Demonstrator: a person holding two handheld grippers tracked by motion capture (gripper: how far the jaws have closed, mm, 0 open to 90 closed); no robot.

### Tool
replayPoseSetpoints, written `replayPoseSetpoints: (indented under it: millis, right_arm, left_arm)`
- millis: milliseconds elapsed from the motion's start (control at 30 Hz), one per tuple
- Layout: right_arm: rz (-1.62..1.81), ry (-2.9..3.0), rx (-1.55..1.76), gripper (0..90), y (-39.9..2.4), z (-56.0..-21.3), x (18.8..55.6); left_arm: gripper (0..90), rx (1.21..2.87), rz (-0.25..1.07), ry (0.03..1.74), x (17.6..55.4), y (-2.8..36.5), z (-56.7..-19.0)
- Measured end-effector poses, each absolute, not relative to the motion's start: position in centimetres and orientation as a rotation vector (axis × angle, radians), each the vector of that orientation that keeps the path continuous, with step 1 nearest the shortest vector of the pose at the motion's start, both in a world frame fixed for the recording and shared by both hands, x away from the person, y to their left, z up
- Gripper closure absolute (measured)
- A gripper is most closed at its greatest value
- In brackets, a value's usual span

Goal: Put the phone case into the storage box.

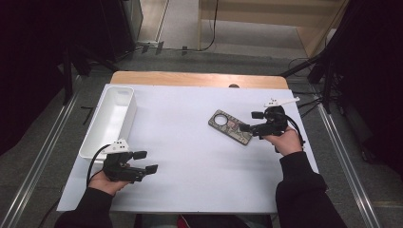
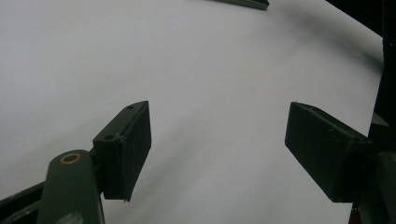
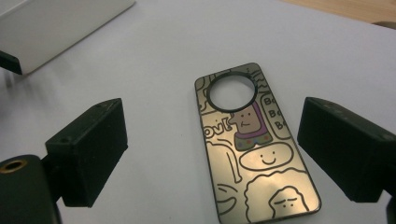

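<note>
While you are holding a gripper in each hand over the white table cover (image 1: 190,142), the stock on the table is reading as follows.

Item one: door hanger (image 1: 231,127), a flat metallic tag with a round hole at one end and cartoon faces drawn over it. It is lying flat on the cover at about 2 o'clock from the table's middle, with its hole end pointing toward 10 o'clock. In the right gripper view the door hanger (image 3: 254,149) is sitting between the two black jaws, with white cover showing on either side of it, so nothing is pressing on it.

Item two: right gripper (image 1: 248,121). You are keeping it at 3 o'clock, jaws spread wide and released, tips reaching over the near end of the hanger without gripping it.

Item three: left gripper (image 1: 145,161). You are keeping it at 8 o'clock, well apart from the hanger. Its jaws are standing wide and released, with bare cover between them in the left gripper view.

Item four: white bin (image 1: 110,118), a long open tray. It is resting along the cover's left edge at 9 to 10 o'clock, just beyond the left gripper.
</note>
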State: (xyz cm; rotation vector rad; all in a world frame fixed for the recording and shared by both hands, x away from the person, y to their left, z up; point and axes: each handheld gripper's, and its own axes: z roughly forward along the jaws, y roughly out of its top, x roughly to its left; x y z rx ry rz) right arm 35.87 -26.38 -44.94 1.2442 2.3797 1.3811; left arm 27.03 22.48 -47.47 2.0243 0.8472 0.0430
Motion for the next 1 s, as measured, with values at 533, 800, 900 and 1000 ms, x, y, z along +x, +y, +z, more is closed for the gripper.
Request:
replayPoseSetpoints:
  millis: [533,800,900,1000]
  right_arm:
    - [1.366,2.392,1.225,7.3,-25.8,-45.0,38.2]
    - [1.365,2.4,1.209,7.3,-25.3,-45.0,39.2]
    - [1.362,2.41,1.206,7.3,-25.1,-45.1,39.7]
    - [1.36,2.423,1.191,7.3,-24.9,-45.1,40.2]
  left_arm:
    - [22.6,2.025,0.042,0.849,27.0,22.5,-47.5]
    - [22.6,2.024,0.043,0.852,27.0,22.5,-47.5]
    - [22.6,2.023,0.043,0.853,27.0,22.5,-47.5]
    - [22.6,2.024,0.042,0.854,27.0,22.6,-47.5]
